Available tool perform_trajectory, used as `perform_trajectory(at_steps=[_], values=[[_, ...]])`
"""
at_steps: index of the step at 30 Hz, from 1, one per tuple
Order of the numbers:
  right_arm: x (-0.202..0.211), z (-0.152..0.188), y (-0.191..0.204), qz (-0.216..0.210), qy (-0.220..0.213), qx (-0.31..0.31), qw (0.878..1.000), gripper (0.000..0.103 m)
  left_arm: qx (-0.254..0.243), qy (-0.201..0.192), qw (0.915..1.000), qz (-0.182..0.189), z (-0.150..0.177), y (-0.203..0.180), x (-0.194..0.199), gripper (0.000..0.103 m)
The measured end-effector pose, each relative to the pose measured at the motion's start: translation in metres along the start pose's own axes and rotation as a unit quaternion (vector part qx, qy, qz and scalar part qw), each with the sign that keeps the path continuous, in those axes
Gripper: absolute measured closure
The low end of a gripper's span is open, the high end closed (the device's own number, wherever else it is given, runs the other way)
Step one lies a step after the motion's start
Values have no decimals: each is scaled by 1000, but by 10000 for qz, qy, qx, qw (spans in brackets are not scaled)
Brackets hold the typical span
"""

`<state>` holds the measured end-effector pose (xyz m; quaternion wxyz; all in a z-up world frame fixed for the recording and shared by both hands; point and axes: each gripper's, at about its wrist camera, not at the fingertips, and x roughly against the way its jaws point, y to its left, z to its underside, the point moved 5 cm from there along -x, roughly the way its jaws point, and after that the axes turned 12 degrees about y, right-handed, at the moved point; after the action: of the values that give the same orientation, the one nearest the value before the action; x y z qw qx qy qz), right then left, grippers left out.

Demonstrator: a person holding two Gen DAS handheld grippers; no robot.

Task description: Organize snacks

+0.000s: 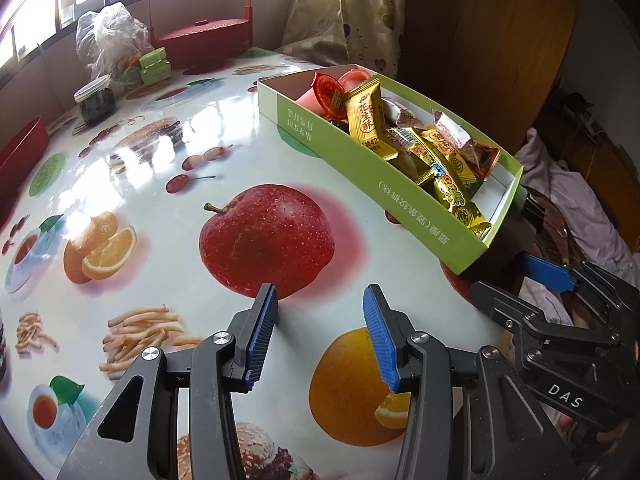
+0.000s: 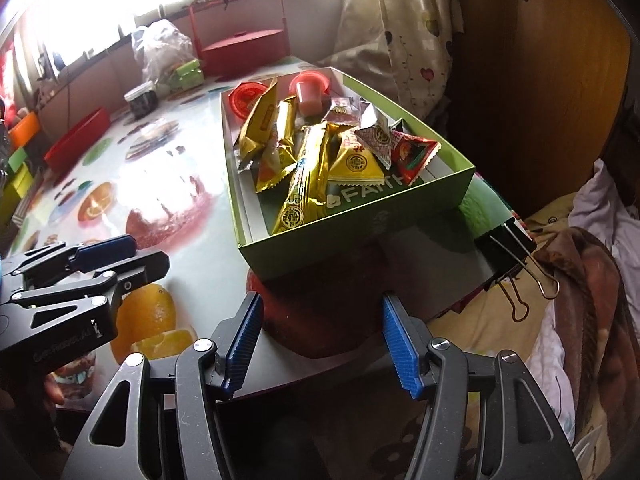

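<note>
A green cardboard box (image 1: 360,168) (image 2: 360,232) sits at the table's right edge, holding several gold snack packets (image 1: 366,120) (image 2: 304,184), red packets and red jelly cups (image 2: 310,86). My left gripper (image 1: 320,308) hovers open over the printed tablecloth, left of and nearer than the box, with nothing between its blue pads. My right gripper (image 2: 320,316) stands open just short of the box's near end, above the table edge, and holds nothing. Each gripper shows in the other's view: the right gripper (image 1: 552,292) and the left gripper (image 2: 92,260).
A fruit-printed tablecloth (image 1: 180,208) covers the table. At the far side stand a red carrier box (image 1: 204,36), a plastic bag (image 1: 108,40), a dark jar (image 1: 96,100) and a red tray (image 2: 78,140). A black binder clip (image 2: 516,256) grips the table edge; bedding (image 2: 580,280) lies beyond.
</note>
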<state>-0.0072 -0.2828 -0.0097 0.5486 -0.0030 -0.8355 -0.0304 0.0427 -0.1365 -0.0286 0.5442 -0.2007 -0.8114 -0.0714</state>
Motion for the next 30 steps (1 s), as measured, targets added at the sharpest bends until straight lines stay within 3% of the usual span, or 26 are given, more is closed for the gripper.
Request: perform_trajectory(at_steps=[8, 30], values=[[-3, -2, 3, 143, 13, 34, 9999, 35, -6, -31, 10000, -14, 0, 0, 0, 57], [-4, -2, 3, 145, -3, 35, 9999, 33, 3, -94, 9999, -109, 0, -2, 0, 57]])
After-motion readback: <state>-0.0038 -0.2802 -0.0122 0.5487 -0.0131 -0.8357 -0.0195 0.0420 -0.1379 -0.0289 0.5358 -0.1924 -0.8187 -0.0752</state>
